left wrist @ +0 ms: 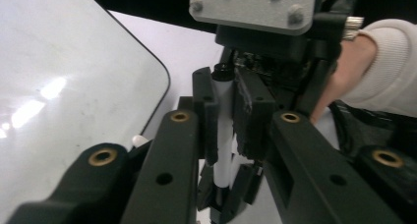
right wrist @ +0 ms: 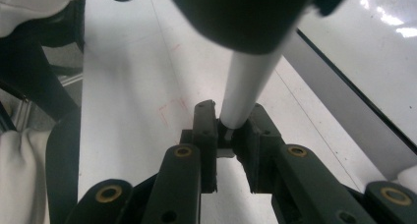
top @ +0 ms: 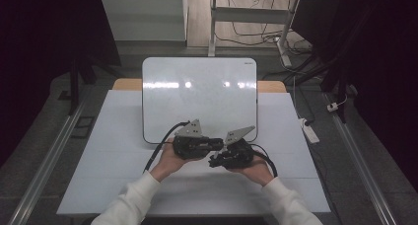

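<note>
Marker pen (left wrist: pixel 223 135), white-barrelled with a black end, sits pinched between both sets of fingers at once: the left gripper (left wrist: pixel 225 121) clamps its barrel, and the right gripper (right wrist: pixel 227 130) pinches its other end. Both grippers meet tip to tip above the white table (top: pixel 123 151). Just beyond the fingers lies a whiteboard (top: pixel 197 96), flat on the table.

Left tongs (left wrist: pixel 225 130) clamped on a white marker (left wrist: pixel 223 135) with a black end; the other tongs (left wrist: pixel 231 194) grip it lower down. Whiteboard (left wrist: pixel 59 86) at left on the desk (left wrist: pixel 182 52); sleeved hand (left wrist: pixel 354 67) at right.
</note>
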Demonstrator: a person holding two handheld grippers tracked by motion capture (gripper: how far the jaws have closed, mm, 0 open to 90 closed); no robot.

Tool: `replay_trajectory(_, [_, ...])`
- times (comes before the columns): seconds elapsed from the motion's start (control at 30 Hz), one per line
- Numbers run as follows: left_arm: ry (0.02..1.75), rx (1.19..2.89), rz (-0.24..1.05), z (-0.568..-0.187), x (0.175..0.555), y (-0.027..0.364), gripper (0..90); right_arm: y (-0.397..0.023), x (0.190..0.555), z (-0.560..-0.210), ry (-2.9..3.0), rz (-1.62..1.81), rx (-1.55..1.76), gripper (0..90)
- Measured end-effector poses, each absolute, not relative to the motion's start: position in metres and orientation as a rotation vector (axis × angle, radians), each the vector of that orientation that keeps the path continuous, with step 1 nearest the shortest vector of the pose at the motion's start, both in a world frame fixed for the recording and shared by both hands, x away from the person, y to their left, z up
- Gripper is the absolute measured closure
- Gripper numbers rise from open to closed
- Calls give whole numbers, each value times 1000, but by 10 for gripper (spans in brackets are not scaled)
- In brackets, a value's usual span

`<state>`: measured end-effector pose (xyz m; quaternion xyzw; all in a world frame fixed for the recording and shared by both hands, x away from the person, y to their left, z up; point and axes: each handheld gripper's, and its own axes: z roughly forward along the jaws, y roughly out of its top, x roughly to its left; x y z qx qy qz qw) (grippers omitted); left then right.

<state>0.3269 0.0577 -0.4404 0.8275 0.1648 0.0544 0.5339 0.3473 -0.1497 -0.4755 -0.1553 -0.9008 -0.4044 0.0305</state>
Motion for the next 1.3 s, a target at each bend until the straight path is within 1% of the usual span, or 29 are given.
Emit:
replay_trajectory(0.1, [401,1966,128,-440,326,58,806,-151,347,-475,-2780,-1243,-489,764])
replay_trajectory(0.17, [412,1957,148,-439,325,59,808,-152,346,-475,-2781,-1266,-516,744])
replay_trajectory(0.27, [451,1930,178,-438,325,62,809,-156,341,-471,-2808,-1398,-629,597])
replay_trajectory(0.33, [494,1913,206,-438,325,64,809,-162,332,-469,-2839,-1553,-758,520])
replay_trajectory(0.4, [541,1894,220,-439,326,65,808,-166,318,-469,-2871,-1704,-881,513])
replay_trajectory(0.5, [607,1870,239,-443,327,65,809,-164,300,-470,-2970,-1816,-1014,500])
replay_trajectory(0.8, [719,1812,267,-446,330,55,809,-150,284,-472,-3027,-1891,-1155,530])
replay_trajectory(0.93, [746,1804,256,-447,331,45,808,-144,284,-475,-3063,-1885,-1209,564])
replay_trajectory(1.1, [737,1795,251,-448,329,36,808,-140,288,-477,-3089,-1882,-1253,653])
replay_trajectory(1.17, [737,1794,262,-448,328,34,808,-140,289,-478,-3096,-1890,-1267,721])
replay_trajectory(1.3, [738,1785,265,-448,328,34,808,-144,291,-477,-3089,-1896,-1303,766])
